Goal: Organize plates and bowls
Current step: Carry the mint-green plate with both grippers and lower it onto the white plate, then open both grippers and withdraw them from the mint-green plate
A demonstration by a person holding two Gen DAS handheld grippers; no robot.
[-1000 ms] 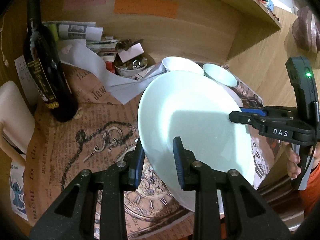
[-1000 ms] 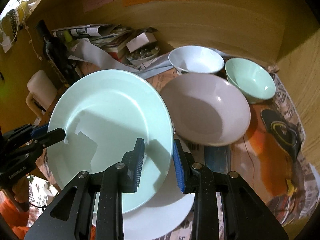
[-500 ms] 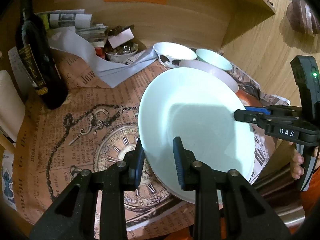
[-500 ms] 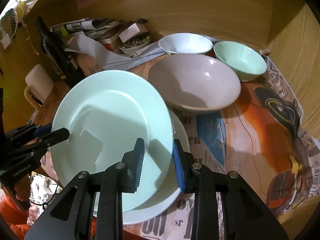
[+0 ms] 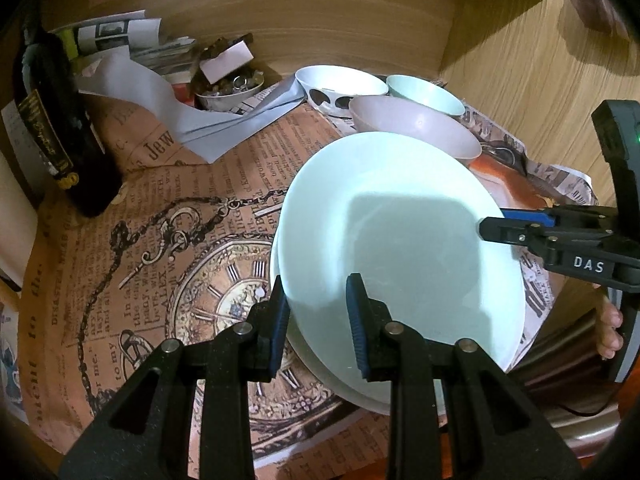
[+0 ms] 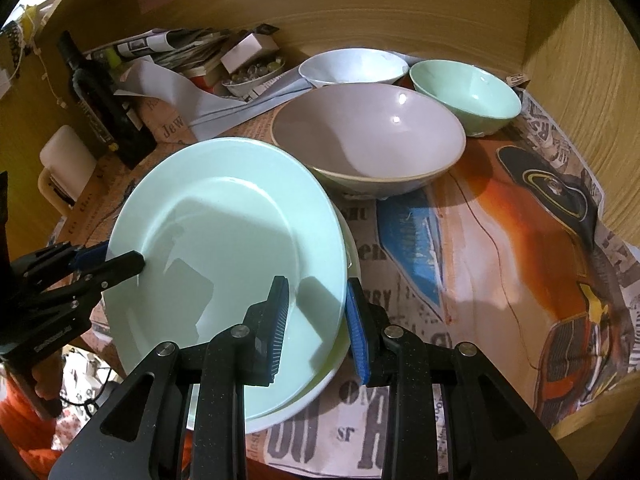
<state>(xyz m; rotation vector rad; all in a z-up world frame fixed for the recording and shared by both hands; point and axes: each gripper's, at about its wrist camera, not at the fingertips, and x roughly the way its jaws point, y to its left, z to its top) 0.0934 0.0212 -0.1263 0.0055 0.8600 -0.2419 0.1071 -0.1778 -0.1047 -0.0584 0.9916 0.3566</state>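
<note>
A pale mint plate [image 5: 400,240] [image 6: 224,232] is held low over a white plate [image 5: 360,396] [image 6: 316,388] lying on the newspaper. My left gripper [image 5: 318,316] is shut on the mint plate's near rim. My right gripper [image 6: 318,312] is shut on its opposite rim and shows in the left wrist view [image 5: 516,228]. The left gripper shows in the right wrist view [image 6: 108,260]. Behind stand a large grey-pink bowl [image 6: 368,136] [image 5: 416,128], a mint bowl [image 6: 466,96] [image 5: 424,94] and a white bowl [image 6: 352,66] [image 5: 340,86].
A dark wine bottle [image 5: 60,132] [image 6: 108,108] stands at the left. Papers, a small box and a dish of trinkets [image 5: 230,88] crowd the back. Wooden walls [image 6: 580,92] close the back and right. The table's front edge is near the plates.
Both grippers have lowered the mint plate toward the white plate and levelled it. The bowls now stand clear behind it.
</note>
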